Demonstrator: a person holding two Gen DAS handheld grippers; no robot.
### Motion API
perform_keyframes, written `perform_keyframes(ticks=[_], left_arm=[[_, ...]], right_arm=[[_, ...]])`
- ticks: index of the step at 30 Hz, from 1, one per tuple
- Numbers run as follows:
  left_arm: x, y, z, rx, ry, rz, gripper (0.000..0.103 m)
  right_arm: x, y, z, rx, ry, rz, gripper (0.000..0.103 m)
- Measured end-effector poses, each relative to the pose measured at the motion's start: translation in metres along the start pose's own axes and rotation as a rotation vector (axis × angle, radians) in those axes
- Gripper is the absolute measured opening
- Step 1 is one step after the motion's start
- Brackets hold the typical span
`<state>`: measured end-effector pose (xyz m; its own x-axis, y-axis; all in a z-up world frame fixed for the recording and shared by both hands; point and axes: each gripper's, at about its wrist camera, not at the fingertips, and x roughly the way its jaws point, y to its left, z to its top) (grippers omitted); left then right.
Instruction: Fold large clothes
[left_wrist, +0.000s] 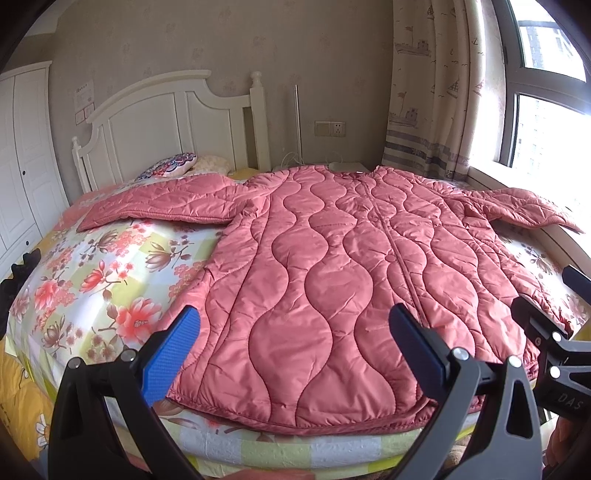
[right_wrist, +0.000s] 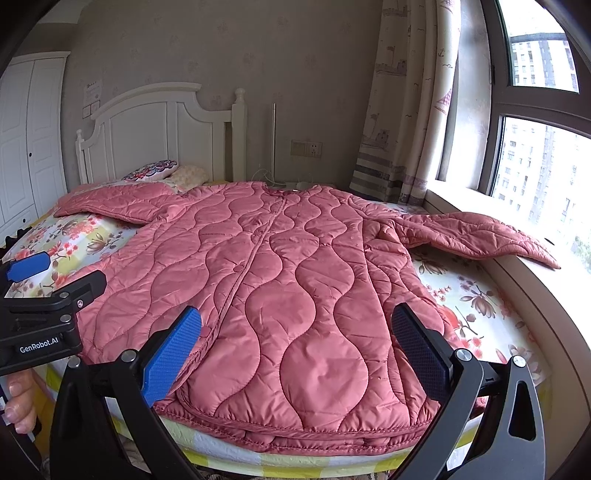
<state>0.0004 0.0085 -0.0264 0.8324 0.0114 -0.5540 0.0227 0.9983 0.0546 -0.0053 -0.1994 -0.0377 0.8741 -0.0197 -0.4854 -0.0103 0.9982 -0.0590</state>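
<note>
The left gripper (left_wrist: 295, 354) has its jaws spread wide, holding nothing and touching nothing; the blue pads (left_wrist: 173, 354) hang above the near hem of the coat. The right gripper (right_wrist: 295, 354) stands the same way, jaws wide apart and empty, above the hem's right half.

The pink quilted coat (left_wrist: 332, 266) lies flat, front up, on the bed (left_wrist: 92, 280), spread over a flowered sheet. Its hem lies at the near edge of the bed, collar at the far side. Its left sleeve (left_wrist: 162, 203) stretches out to the left toward the pillows (left_wrist: 173, 166); its right sleeve (right_wrist: 476, 232) reaches right onto the windowsill (right_wrist: 517, 269). The buttoned front seam runs from near to far between the two grippers.
</note>
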Motion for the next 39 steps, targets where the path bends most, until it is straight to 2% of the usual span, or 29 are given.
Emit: perform_keyframes(ticks=[17,22,26,29,31,32,35,37,39], left_arm=[[0.050,-0.009,0.018,0.043,0.100,-0.006,0.101],[0.101,-0.001,0.048,0.117,0.111,0.066,0.101],[0.157,0.016,0.069,0.188,0.174,0.086,0.101],[0.182,0.038,0.078,0.161,0.204,0.129,0.101],[0.187,0.047,0.086,0.112,0.208,0.101,0.101],[0.189,0.047,0.093,0.095,0.212,0.064,0.101],[0.196,0.030,0.110,0.122,0.200,-0.010,0.101],[0.201,0.012,0.117,0.158,0.195,-0.036,0.101],[0.215,-0.008,0.127,0.185,0.195,-0.069,0.101]], right_arm=[[0.023,-0.016,-0.004,0.046,0.066,-0.005,0.099],[0.037,-0.037,0.000,0.087,0.092,-0.019,0.099],[0.055,-0.080,0.007,0.199,0.139,-0.047,0.099],[0.067,-0.104,0.008,0.258,0.181,-0.078,0.099],[0.072,-0.107,0.008,0.236,0.190,-0.082,0.099],[0.073,-0.107,0.008,0.212,0.183,-0.082,0.099],[0.085,-0.117,0.023,0.198,0.154,-0.089,0.099],[0.107,-0.145,0.040,0.317,0.155,-0.041,0.099],[0.133,-0.183,0.055,0.485,0.170,-0.087,0.099]])
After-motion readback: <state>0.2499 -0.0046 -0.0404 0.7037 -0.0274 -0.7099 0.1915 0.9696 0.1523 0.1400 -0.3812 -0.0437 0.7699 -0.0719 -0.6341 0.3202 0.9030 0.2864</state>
